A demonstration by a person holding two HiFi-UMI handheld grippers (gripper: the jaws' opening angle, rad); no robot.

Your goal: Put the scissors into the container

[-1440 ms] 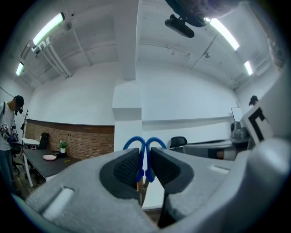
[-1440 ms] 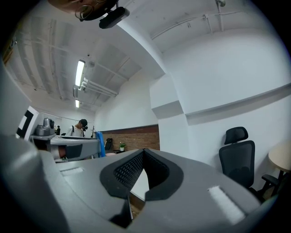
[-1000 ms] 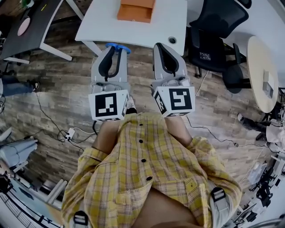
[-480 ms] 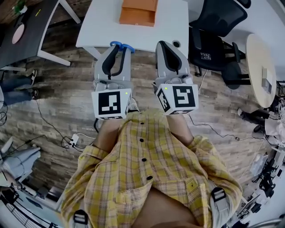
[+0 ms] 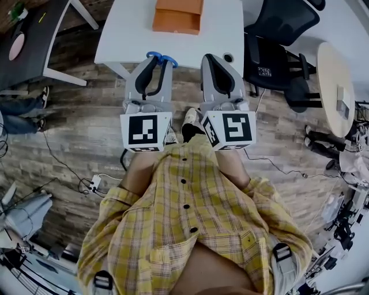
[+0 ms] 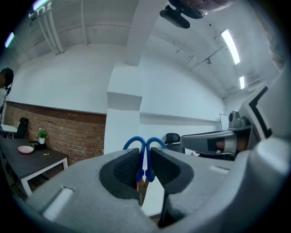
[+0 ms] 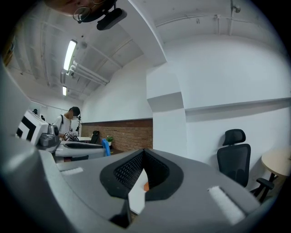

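Observation:
In the head view my left gripper (image 5: 154, 64) is shut on a pair of blue-handled scissors (image 5: 161, 58), whose handle loops stick out past the jaws at the near edge of the white table (image 5: 124, 31). The left gripper view shows the same scissors (image 6: 144, 152) pinched upright between the black pads. An orange container (image 5: 177, 15) sits on the table's far side, ahead of both grippers. Beside the left one, my right gripper (image 5: 215, 60) is shut with nothing in it; its pads meet at the tip (image 7: 143, 157).
A black office chair (image 5: 277, 31) stands right of the table, with a round table (image 5: 340, 86) beyond it. A dark desk (image 5: 31, 31) is at the far left. Cables and a power strip (image 5: 92, 176) lie on the wooden floor. A person (image 7: 69, 122) stands in the background.
Both grippers and I have moved closer to the white table; the scissors' handles now reach its near edge. The grip on the scissors is unchanged.

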